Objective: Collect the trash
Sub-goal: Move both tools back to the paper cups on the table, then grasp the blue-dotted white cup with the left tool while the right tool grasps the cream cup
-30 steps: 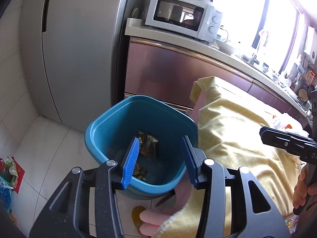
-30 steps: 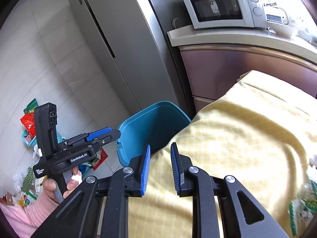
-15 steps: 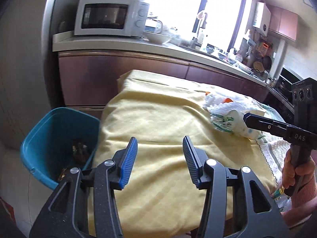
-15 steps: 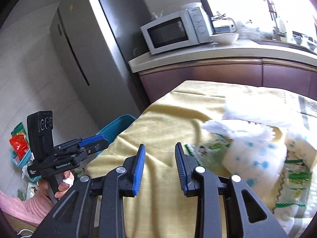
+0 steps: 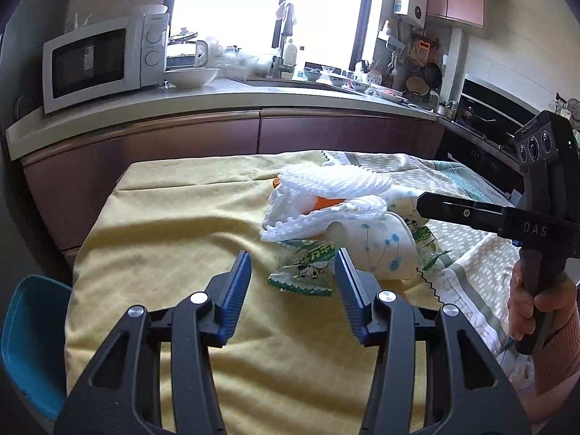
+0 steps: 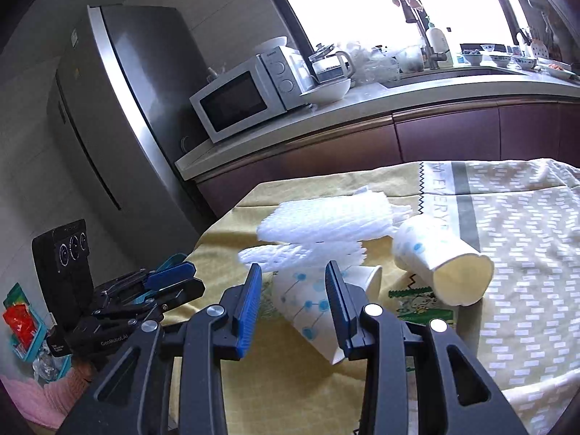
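A trash pile lies on the yellow tablecloth (image 5: 174,224): a white foam net (image 5: 326,195), an orange scrap (image 5: 328,202), a dotted paper cup (image 5: 377,246) on its side and a green snack wrapper (image 5: 308,272). My left gripper (image 5: 293,264) is open and empty, just short of the wrapper. My right gripper (image 6: 293,272) hovers over the dotted cup (image 6: 308,308). Its jaws are opening, with the cup seen between them and the pads clear of it. A second cup (image 6: 442,257) lies to the right, beside another green wrapper (image 6: 417,301).
A teal bin (image 5: 25,326) stands on the floor off the table's left end. Behind the table runs a counter (image 5: 217,101) with a microwave (image 5: 101,61), a bowl and a sink. A steel fridge (image 6: 119,108) is on the left. Bright wrappers (image 6: 21,322) lie on the floor.
Both grippers swung right, from the bin and fridge to the trash pile on the table. The right jaws spread wider. The left jaws stayed about as wide.
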`<state>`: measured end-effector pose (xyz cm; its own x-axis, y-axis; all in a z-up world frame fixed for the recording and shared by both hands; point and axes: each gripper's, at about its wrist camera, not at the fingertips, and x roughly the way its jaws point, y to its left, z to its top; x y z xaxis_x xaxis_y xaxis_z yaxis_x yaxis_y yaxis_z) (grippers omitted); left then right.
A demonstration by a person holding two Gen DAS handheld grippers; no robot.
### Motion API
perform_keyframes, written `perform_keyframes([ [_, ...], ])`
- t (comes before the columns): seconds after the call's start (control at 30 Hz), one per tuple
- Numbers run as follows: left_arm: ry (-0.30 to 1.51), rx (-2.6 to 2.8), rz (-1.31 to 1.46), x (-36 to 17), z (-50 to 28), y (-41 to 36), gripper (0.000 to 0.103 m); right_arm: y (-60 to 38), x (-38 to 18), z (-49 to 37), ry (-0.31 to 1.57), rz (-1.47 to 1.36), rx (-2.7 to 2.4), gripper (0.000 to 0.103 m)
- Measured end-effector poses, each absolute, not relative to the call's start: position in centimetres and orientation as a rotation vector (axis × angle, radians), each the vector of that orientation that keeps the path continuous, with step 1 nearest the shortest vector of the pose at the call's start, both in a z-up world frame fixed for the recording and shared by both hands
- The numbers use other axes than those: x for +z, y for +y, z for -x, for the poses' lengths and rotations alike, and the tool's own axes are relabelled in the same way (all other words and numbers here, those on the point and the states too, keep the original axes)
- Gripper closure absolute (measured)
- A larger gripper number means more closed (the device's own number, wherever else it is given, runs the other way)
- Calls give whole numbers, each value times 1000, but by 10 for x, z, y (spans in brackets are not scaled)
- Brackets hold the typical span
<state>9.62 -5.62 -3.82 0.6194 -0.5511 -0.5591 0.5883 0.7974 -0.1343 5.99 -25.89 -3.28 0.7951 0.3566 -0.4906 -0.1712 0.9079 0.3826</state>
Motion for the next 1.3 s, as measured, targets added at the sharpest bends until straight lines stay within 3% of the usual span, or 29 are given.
perform_keyframes([
  [0.4,668,-768,-107,-47,-97,-106,55,-321,-50,-37,552,-374,81,68],
  [0.73,755,-812,-105,-63,-115,-136,57,-312,-62,-60,585,-324,86,68],
  [0.9,774,-835,-134,-64,-116,-150,57,-314,-64,-61,595,-319,95,93],
  [0.97,781,-846,-134,-64,-117,-153,57,-316,-64,-60,594,-324,97,94],
  [1.1,785,-842,-151,-66,-115,-158,70,-318,-62,-55,580,-326,102,96],
  [1.2,789,-847,-160,-66,-111,-161,91,-321,-59,-51,566,-335,104,97],
  [1.3,781,-848,-162,-66,-106,-163,94,-323,-56,-48,557,-342,108,99],
])
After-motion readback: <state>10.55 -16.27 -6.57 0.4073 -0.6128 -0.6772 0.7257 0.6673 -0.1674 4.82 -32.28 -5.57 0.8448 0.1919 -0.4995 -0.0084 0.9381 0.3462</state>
